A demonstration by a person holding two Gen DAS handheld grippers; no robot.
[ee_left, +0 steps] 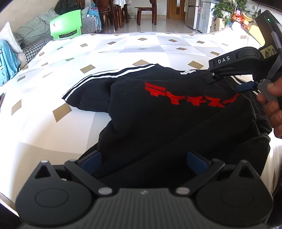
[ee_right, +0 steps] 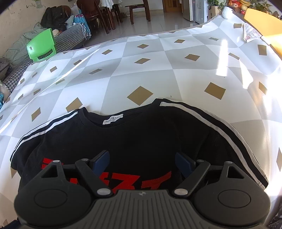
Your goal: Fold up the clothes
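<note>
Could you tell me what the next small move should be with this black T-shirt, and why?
Probably close the left gripper on the T-shirt fabric bunched between its open fingers; the right gripper is also open above the chest print, so nothing holds the cloth yet.

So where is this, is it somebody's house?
Most likely yes, a home's living and dining room. Behind the table with its diamond-patterned cloth stand wooden dining chairs, a sofa piled with clothes, and a fridge. A black T-shirt lies ready for folding.
</note>
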